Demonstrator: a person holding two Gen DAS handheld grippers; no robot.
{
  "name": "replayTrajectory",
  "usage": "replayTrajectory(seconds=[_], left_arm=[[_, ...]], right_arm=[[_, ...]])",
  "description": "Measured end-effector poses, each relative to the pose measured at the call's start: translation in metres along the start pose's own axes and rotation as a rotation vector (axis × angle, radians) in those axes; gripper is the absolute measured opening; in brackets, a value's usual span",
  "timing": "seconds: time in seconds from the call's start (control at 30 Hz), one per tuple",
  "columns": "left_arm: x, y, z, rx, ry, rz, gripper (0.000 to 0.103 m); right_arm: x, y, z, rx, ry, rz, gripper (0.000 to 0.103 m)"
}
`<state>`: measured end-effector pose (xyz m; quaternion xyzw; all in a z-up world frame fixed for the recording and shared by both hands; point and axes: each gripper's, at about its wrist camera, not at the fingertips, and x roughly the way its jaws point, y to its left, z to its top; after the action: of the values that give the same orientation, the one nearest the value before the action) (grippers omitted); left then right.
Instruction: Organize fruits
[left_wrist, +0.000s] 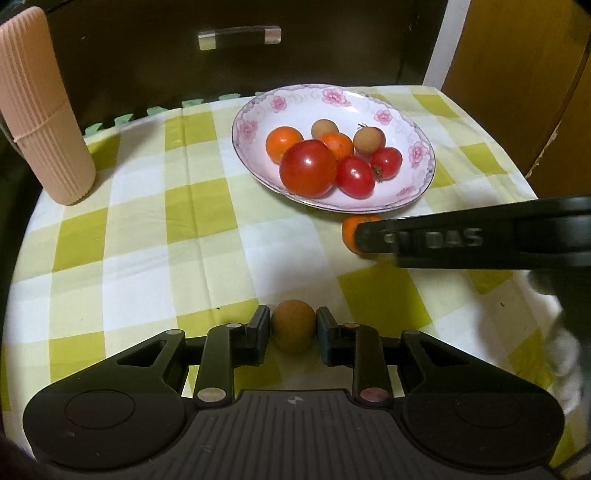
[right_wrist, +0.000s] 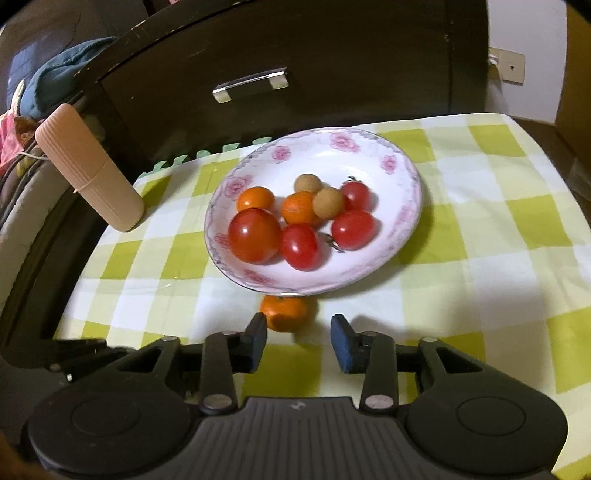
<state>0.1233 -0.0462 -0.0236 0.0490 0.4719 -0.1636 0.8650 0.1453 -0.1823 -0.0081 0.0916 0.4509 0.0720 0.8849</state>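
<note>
A small brown round fruit (left_wrist: 293, 326) sits between the pads of my left gripper (left_wrist: 293, 319), which is shut on it, just over the green-checked cloth. A floral white plate (left_wrist: 255, 110) (right_wrist: 406, 177) behind holds a large tomato (left_wrist: 307, 168), smaller tomatoes, two oranges and two brown fruits. A loose orange (right_wrist: 284, 312) (left_wrist: 349, 230) lies on the cloth against the plate's near rim. My right gripper (right_wrist: 298, 326) stands open just short of it, its left fingertip beside the orange and nothing between the pads. A finger (left_wrist: 443, 240) of it crosses the left wrist view.
A pink ribbed cylinder (left_wrist: 44, 122) (right_wrist: 92, 170) stands at the table's far left corner. Behind the table is a dark drawer front with a metal handle (left_wrist: 238, 37) (right_wrist: 251, 85). The cloth's edges drop off left and right; brown panels stand at the right.
</note>
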Motion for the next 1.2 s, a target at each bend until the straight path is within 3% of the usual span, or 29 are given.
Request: replayTrajectory(seconds=[0.33,0.43,0.7,0.93,1.2], left_arm=[[0.001,0.0,0.001,-0.01,0.002,-0.016,0.039],[0.0,0.0,0.0,-0.009,0.003,-0.015,0.039],[-0.003,-0.003,-0.005,-0.014,0.006,-0.011,0.039],[-0.007,-0.005,-0.014,-0.017,0.003,-0.002,0.04],[-0.014,-0.003,-0.027,-0.016,0.002,0.024,0.057]], right_arm=[[0.025,0.018,0.002,-0.068,-0.006,-0.066,0.041],[0.024,0.021,-0.001,-0.087,-0.006,-0.064,0.031],[0.004,0.012,-0.009,-0.093,0.008,-0.058,0.031],[-0.027,0.001,-0.037,-0.138,0.058,-0.095,0.031],[-0.042,0.001,-0.065,-0.144,0.079,-0.103,0.031]])
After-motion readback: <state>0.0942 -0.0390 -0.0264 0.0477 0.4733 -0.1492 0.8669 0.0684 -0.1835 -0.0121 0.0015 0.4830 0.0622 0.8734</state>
